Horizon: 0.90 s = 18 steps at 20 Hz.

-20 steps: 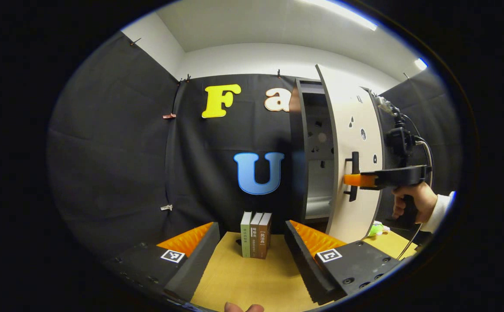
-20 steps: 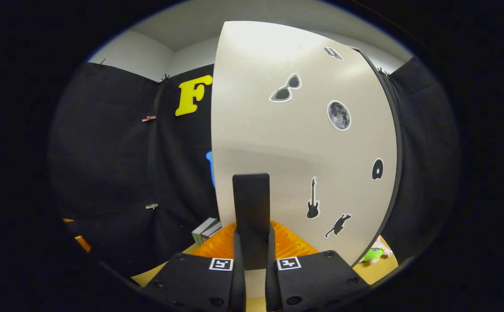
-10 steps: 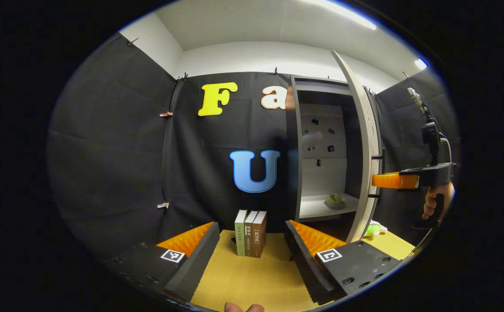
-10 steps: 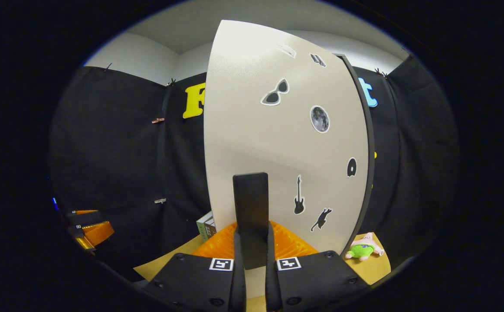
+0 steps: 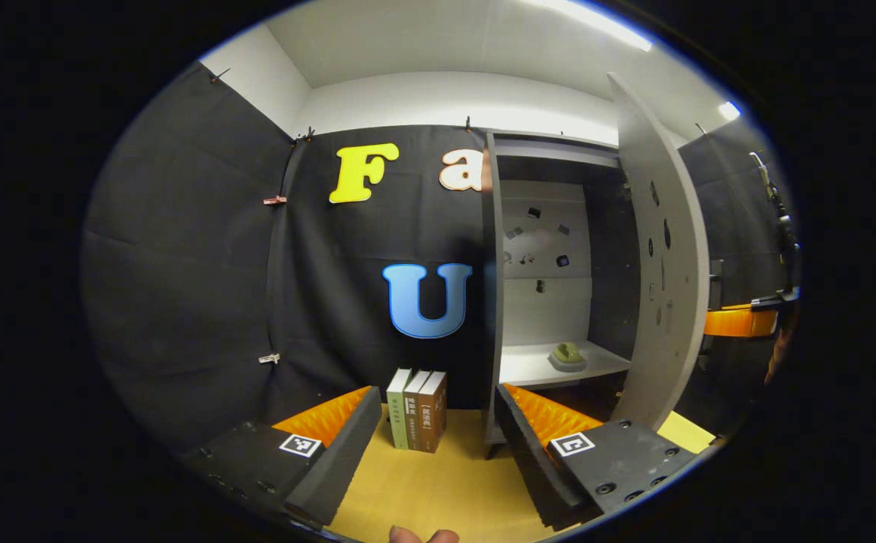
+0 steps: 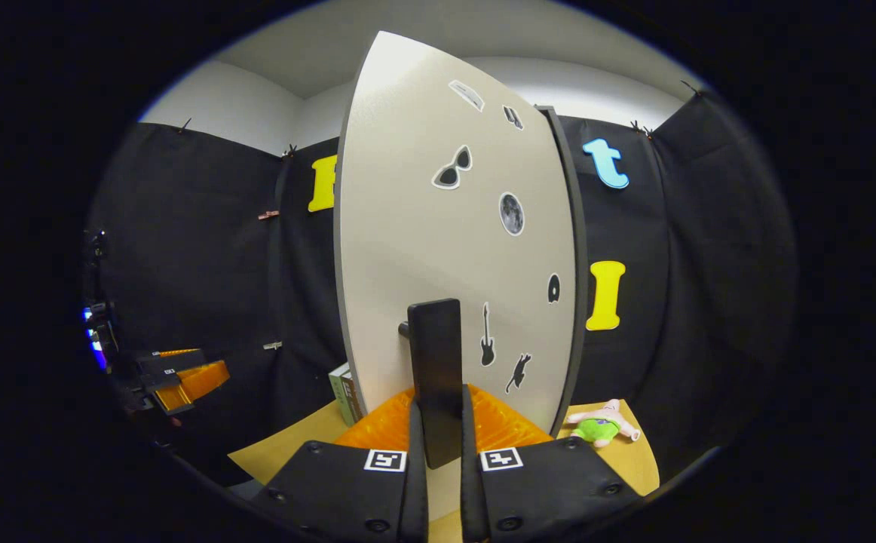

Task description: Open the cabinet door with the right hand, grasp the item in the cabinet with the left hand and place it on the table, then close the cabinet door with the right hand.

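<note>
A: Your right tongs point(image 6: 438, 434) are pinched on the cabinet door's handle point(image 6: 435, 354), a dark upright bar, with both fingers pressed against its lower end. The door point(image 6: 423, 249) is swung wide from the cabinet point(image 5: 492, 302).

B: And your left tongs point(image 5: 438, 430)?

A: Spread wide, holding nothing, above the worktop point(image 5: 438, 483), short of the cabinet.

B: The item?

A: A small green thing point(image 5: 567, 353) lies on the shelf point(image 5: 528, 369) inside the cabinet, low and flat. I cannot tell its long axis or facing. Three books point(image 5: 417, 409) stand upright left of the cabinet.
</note>
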Each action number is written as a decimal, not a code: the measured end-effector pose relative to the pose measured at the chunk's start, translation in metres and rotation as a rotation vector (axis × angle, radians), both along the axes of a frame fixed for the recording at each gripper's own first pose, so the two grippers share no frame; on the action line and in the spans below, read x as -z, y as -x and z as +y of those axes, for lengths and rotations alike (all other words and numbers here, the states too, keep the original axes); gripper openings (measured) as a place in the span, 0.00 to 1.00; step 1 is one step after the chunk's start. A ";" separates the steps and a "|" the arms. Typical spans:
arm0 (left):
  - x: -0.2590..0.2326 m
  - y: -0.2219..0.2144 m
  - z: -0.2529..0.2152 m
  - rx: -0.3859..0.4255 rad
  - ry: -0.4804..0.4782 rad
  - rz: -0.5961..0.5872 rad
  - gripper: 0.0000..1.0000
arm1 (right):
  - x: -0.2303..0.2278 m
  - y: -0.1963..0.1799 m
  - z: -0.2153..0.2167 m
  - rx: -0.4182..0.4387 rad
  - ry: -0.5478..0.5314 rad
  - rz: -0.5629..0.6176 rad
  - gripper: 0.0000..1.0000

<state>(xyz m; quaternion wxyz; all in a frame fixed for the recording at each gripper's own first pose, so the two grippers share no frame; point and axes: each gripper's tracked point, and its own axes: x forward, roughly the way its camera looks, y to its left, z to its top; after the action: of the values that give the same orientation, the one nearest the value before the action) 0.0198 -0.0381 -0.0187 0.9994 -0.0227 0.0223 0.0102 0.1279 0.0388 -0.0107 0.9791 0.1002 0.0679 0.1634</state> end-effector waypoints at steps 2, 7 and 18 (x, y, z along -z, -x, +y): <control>-0.003 -0.003 -0.011 0.006 0.000 -0.011 0.94 | 0.000 0.003 -0.010 0.027 0.015 -0.003 0.21; -0.009 -0.008 -0.037 0.024 0.007 -0.017 0.94 | 0.002 0.003 -0.036 0.108 0.051 0.000 0.15; -0.013 -0.018 -0.062 0.021 -0.008 -0.011 0.95 | 0.013 0.003 -0.078 0.216 0.067 0.028 0.14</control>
<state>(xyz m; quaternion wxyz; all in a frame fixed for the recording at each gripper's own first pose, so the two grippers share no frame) 0.0378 -0.1002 -0.0060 0.9997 -0.0187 0.0172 -0.0001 0.1247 -0.0395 -0.0238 0.9928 0.0765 0.0758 0.0534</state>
